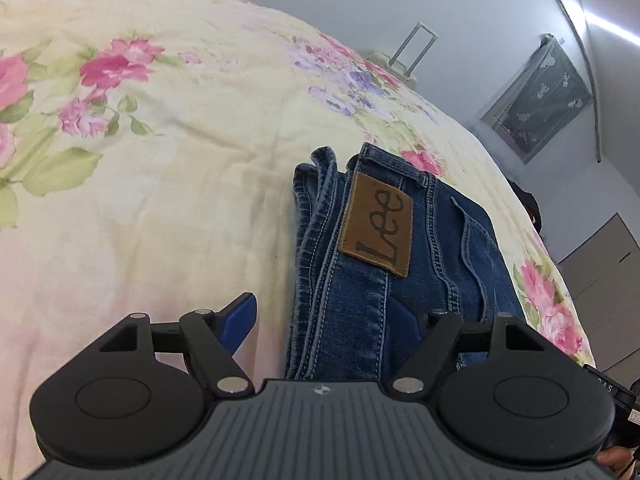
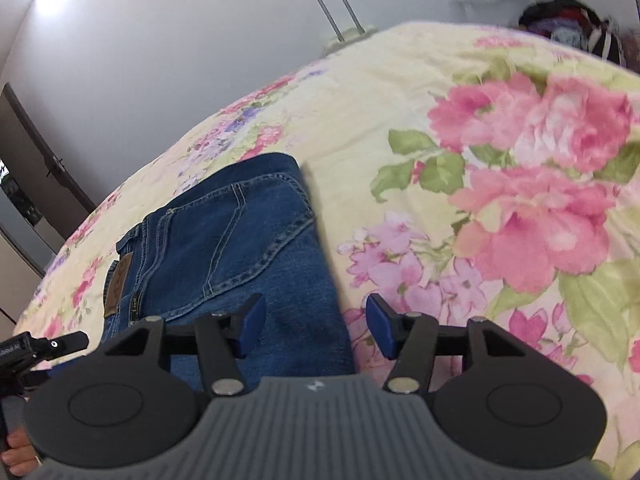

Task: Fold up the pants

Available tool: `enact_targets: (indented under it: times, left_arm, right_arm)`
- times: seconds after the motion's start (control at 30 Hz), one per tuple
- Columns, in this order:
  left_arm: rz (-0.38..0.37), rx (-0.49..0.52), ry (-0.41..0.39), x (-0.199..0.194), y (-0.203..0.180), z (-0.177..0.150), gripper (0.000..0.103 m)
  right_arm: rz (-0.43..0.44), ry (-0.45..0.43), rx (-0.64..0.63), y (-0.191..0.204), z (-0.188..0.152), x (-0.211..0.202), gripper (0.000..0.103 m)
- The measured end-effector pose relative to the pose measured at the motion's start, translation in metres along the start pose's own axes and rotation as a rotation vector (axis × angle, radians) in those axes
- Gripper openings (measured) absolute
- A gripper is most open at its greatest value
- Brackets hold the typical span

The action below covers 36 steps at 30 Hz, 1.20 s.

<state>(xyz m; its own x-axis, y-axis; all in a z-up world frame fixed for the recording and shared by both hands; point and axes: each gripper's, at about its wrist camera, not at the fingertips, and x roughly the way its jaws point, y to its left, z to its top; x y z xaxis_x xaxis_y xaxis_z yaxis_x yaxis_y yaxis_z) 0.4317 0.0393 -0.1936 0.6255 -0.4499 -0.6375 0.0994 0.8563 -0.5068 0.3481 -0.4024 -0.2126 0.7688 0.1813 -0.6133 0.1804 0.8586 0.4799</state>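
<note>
Blue jeans point(image 1: 400, 248) lie folded in a compact stack on the floral bedspread point(image 1: 160, 160), with a brown leather Lee patch point(image 1: 376, 224) on top at the waistband. My left gripper point(image 1: 324, 320) is open and empty, its blue fingers either side of the near left edge of the stack. In the right wrist view the jeans point(image 2: 240, 232) show a back pocket, and my right gripper point(image 2: 316, 324) is open and empty over their near right edge. The left gripper's body shows at the left edge point(image 2: 44, 348).
The bedspread point(image 2: 480, 200) fills both views. Beyond the far bed edge stand a white suitcase with a raised handle point(image 1: 404, 60), a white wall, a framed picture point(image 1: 540, 100) and grey cabinets point(image 1: 600, 280). A dark pile of clothes point(image 2: 572, 24) lies at the far right.
</note>
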Motion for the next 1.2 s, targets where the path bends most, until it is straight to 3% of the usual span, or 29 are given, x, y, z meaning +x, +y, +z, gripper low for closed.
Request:
enact_targets:
  times: [0.27,0.43,0.7,0.77,0.83,0.97,1.2]
  left_arm:
    - [-0.159,-0.078,0.088,0.042,0.022,0.019,0.084]
    - [-0.234,-0.078,0.146,0.060,0.032,0.031,0.083]
    - [-0.344,-0.142,0.128,0.067,0.042,0.036,0.079]
    - [-0.368,-0.197,0.130,0.068,0.051,0.037,0.080]
    - [-0.364,-0.239,0.128,0.070,0.056,0.037,0.077]
    - [-0.294,-0.186,0.116,0.071,0.040,0.036,0.071]
    - [-0.230,-0.165,0.077,0.059,0.023,0.035,0.043]
  right_arm:
    - [0.198,0.080,0.185,-0.027,0.019,0.032,0.054]
    - [0.281,0.152,0.185,-0.033,0.037,0.062,0.051]
    - [0.361,0.206,0.180,-0.032,0.050,0.096,0.040]
    - [0.379,0.211,0.192,-0.037,0.051,0.097,0.037]
    - [0.392,0.214,0.211,-0.040,0.051,0.098,0.037]
    - [0.381,0.203,0.220,-0.037,0.049,0.097,0.034]
    - [0.376,0.172,0.206,-0.033,0.045,0.084,0.021]
